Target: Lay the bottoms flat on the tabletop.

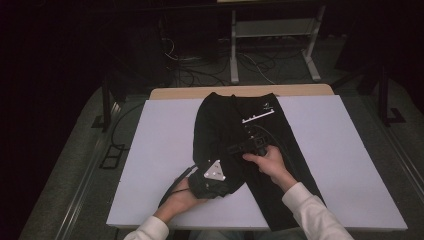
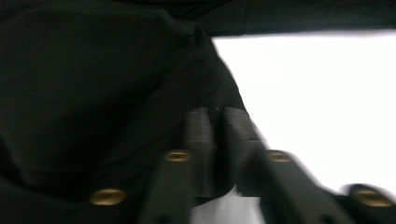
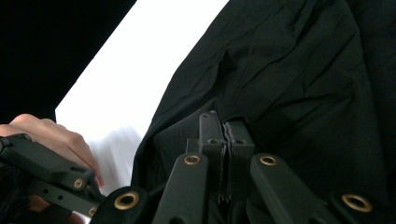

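Note:
A black garment, with a small white logo near its far end, lies lengthwise down the middle of a white board. My left gripper, with a grey three-cornered plate on top, sits at the garment's near left edge. In the left gripper view its jaws stand shut on the cloth's edge. My right gripper reaches leftward over the garment's middle. Its jaws are shut on a fold of the black cloth. The person's other hand shows at the lower left of the right gripper view.
The white board covers a wooden table whose far edge shows behind it. Beyond stand a metal frame and loose cables on a dark floor. Bare white board lies left and right of the garment.

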Tool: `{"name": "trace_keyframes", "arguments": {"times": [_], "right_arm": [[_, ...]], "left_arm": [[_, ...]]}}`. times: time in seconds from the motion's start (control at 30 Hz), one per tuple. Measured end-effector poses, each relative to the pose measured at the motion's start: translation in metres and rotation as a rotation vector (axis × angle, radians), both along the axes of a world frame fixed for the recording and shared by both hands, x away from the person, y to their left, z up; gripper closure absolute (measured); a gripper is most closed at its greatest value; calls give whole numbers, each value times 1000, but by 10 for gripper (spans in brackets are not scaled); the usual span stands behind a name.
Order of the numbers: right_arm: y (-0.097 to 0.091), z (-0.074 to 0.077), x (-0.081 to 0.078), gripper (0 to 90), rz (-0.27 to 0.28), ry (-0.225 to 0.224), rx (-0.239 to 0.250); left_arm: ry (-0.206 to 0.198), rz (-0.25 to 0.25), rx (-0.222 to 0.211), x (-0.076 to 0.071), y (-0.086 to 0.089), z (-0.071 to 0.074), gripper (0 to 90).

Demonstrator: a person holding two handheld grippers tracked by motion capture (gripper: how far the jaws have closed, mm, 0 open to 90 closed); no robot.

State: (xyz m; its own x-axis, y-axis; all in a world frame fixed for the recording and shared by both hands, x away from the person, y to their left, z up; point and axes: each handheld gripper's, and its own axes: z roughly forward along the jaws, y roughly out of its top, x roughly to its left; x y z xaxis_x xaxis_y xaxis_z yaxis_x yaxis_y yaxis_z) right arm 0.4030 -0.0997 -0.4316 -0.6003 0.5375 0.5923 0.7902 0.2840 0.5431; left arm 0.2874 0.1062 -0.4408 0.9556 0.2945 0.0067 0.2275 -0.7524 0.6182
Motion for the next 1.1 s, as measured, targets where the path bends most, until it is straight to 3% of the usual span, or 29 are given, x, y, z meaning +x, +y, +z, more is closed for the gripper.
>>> {"name": "trace_keyframes", "arguments": {"times": [0.1, 0.17, 0.27, 0.37, 0.47, 0.63, 0.8, 0.97, 1.1], "right_arm": [[1, 1, 0, 864, 11, 6, 6], [2, 1, -1, 861, 21, 8, 13], [3, 1, -2, 851, 29, 9, 17], [6, -1, -2, 776, 36, 14, 19], [8, -1, -6, 660, 30, 1, -1], [8, 3, -12, 581, 19, -30, 9], [4, 3, -20, 551, 5, -23, 37], [0, 2, -32, 549, 1, -13, 65], [4, 0, -43, 556, 40, 4, 62]], "left_arm": [[18, 28, -9, -1, 5, 2, 897], [44, 59, -61, -2, 16, 7, 898], [43, 120, -129, -6, 38, 14, 899], [57, 185, -197, -8, 63, 19, 899], [75, 277, -279, -6, 87, 21, 899], [95, 435, -381, 5, 121, 24, 898], [127, 532, -391, 12, 135, 19, 898], [142, 589, -334, 17, 136, 14, 898], [150, 622, -318, 20, 137, 12, 898]]}}
